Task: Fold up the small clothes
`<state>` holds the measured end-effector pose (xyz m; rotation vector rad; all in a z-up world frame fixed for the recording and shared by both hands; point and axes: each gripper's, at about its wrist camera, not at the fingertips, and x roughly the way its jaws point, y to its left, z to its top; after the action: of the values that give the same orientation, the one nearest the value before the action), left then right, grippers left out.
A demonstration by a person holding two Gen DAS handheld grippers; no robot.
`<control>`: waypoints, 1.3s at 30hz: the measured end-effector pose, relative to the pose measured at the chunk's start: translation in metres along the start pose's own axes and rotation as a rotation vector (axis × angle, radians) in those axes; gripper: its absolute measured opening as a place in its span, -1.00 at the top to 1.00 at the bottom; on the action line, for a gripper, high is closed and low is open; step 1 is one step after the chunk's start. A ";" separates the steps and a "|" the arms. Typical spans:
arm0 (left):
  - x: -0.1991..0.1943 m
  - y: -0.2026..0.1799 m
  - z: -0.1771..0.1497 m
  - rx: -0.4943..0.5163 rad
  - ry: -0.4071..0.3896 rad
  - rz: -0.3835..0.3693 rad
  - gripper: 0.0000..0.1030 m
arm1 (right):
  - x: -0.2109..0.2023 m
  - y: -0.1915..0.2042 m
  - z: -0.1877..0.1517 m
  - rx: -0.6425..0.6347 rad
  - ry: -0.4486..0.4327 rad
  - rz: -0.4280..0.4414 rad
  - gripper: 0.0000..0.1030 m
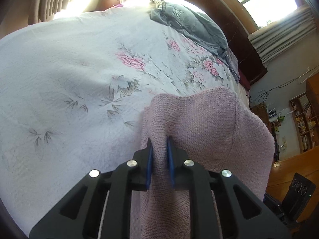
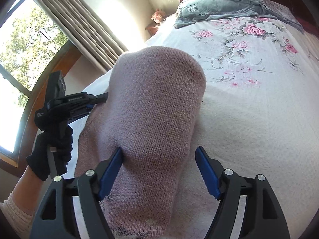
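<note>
A pink knitted garment [image 1: 199, 127] lies on the white floral bedspread [image 1: 69, 69]. In the left wrist view my left gripper [image 1: 160, 141] is shut on a raised fold of the knit, which bulges up between the blue pads. In the right wrist view the same pink garment [image 2: 155, 103] humps up in front of my right gripper [image 2: 159, 153]. That gripper stands open, with the knit against its left pad [image 2: 111, 169] and its right pad clear of the cloth. My left gripper [image 2: 99, 97] also shows there, held by a black-gloved hand [image 2: 57, 145], its tips hidden at the garment's far left edge.
A grey folded garment [image 1: 185, 22] lies near the wooden headboard [image 1: 229, 16]. Curtained windows [image 2: 26, 45] stand beside the bed. A bookshelf [image 1: 305, 119] and cables sit by the wall past the bed's edge. A nightstand [image 2: 155, 25] holds a pink item.
</note>
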<state>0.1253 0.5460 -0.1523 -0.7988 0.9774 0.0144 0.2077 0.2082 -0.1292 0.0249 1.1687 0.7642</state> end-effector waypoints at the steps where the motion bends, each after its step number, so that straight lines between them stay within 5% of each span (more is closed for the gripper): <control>1: -0.010 -0.002 0.001 -0.001 -0.020 -0.003 0.65 | -0.006 0.001 0.000 -0.005 -0.009 -0.015 -0.44; 5: -0.058 -0.025 -0.009 0.098 -0.107 -0.010 0.54 | -0.040 0.016 0.010 -0.037 -0.106 0.005 -0.45; 10: -0.067 -0.061 -0.043 0.234 -0.039 -0.071 0.52 | -0.042 0.053 0.024 -0.135 -0.109 0.084 -0.45; 13: -0.046 -0.064 -0.059 0.276 0.007 -0.031 0.51 | -0.020 0.050 0.025 -0.112 -0.062 0.059 -0.44; 18: -0.009 -0.038 -0.062 0.214 0.058 -0.033 0.60 | 0.004 0.026 0.017 -0.056 -0.028 0.052 -0.42; 23: -0.017 -0.040 -0.057 0.174 0.063 -0.036 0.57 | -0.001 0.030 0.019 -0.066 -0.020 0.034 -0.42; 24: -0.026 -0.040 -0.057 0.165 0.056 -0.042 0.53 | -0.009 0.030 0.018 -0.056 -0.029 0.041 -0.43; 26: -0.047 -0.036 -0.057 0.135 0.029 -0.072 0.01 | -0.028 0.028 0.013 -0.034 -0.065 0.074 -0.48; 27: -0.056 -0.032 -0.058 0.123 0.013 -0.074 -0.09 | -0.036 0.024 0.009 -0.020 -0.082 0.092 -0.60; 31: -0.068 -0.004 -0.066 0.077 0.036 -0.059 -0.17 | -0.049 0.003 -0.007 0.046 -0.073 0.139 -0.66; 35: -0.054 0.025 -0.077 -0.031 0.090 -0.121 -0.18 | -0.037 -0.018 -0.018 0.100 -0.028 0.122 -0.66; 39: -0.038 0.031 -0.081 -0.084 0.114 -0.271 -0.21 | -0.018 -0.030 -0.022 0.150 0.009 0.178 -0.66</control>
<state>0.0324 0.5320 -0.1672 -1.0129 0.9732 -0.2279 0.2018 0.1676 -0.1353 0.2532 1.2422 0.8314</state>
